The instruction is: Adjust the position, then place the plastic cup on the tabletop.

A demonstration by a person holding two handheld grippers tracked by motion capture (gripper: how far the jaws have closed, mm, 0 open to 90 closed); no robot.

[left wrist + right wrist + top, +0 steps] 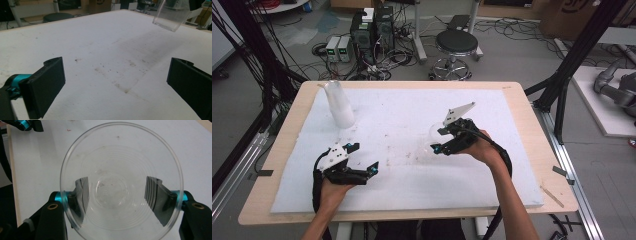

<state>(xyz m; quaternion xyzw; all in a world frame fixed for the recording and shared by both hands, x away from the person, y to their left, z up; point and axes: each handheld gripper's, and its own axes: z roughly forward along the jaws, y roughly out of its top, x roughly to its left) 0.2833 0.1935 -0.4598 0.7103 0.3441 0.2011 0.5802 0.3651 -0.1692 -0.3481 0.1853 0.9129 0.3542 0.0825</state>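
My right gripper (438,141) is shut on a clear plastic cup (434,133), held just above the white mat right of centre. In the right gripper view I look into the mouth of the cup (120,170), and through its wall I see my right gripper (117,195) pressing both jaws on its sides. My left gripper (363,157) rests low over the mat at the front left, open and empty. In the left gripper view my left gripper (115,85) has its jaws spread wide over bare mat, with the cup (171,15) hanging tilted farther off.
A tall stack of clear cups (339,105) stands at the back left of the white mat (412,107), which is lightly stained near its middle. The mat lies on a wooden table (524,125). A stool, computers and cables are on the floor behind.
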